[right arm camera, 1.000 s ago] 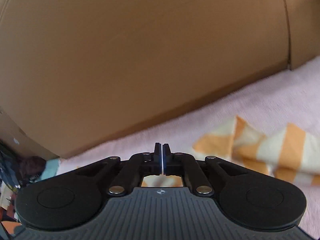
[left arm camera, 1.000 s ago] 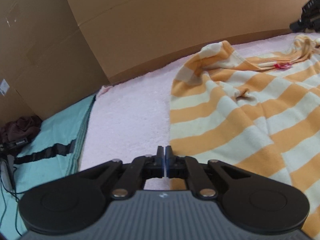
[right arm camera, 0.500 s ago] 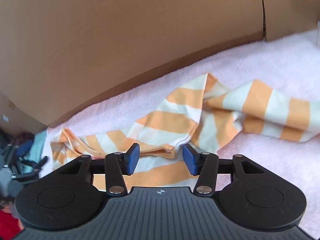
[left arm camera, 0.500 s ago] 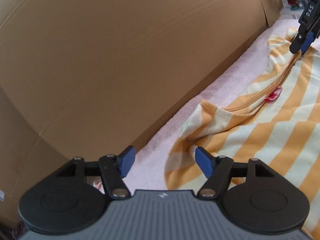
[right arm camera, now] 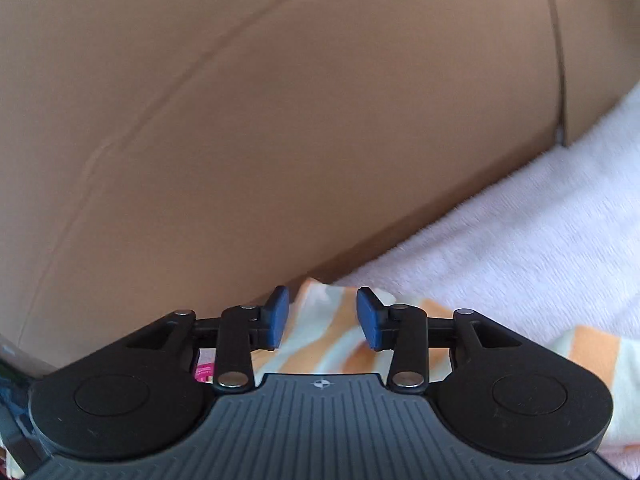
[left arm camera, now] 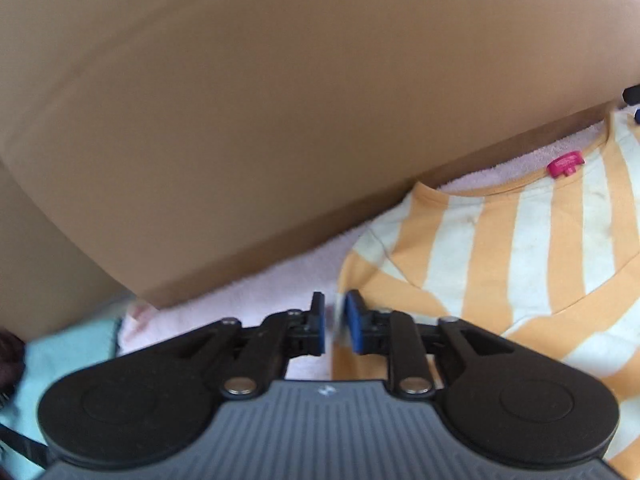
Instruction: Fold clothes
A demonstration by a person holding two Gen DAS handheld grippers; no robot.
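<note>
On pink towel (right arm camera: 540, 216) by cardboard (left arm camera: 280, 100): striped shirt (left arm camera: 500, 248), tag (left arm camera: 565, 165) at collar. L gripper (left arm camera: 335, 322) jaws narrowly apart at sleeve edge; R gripper (right arm camera: 322, 317) jaws wide apart over shirt.

shirt (left arm camera: 520, 248) on blanket (right arm camera: 540, 216), cardboard (left arm camera: 280, 100) behind, towel (left arm camera: 68, 344) left

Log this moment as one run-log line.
task: fold clothes | left hand-held gripper: open, at striped shirt edge | right hand-held gripper: open, over shirt | shirt on pink towel, cardboard behind
</note>
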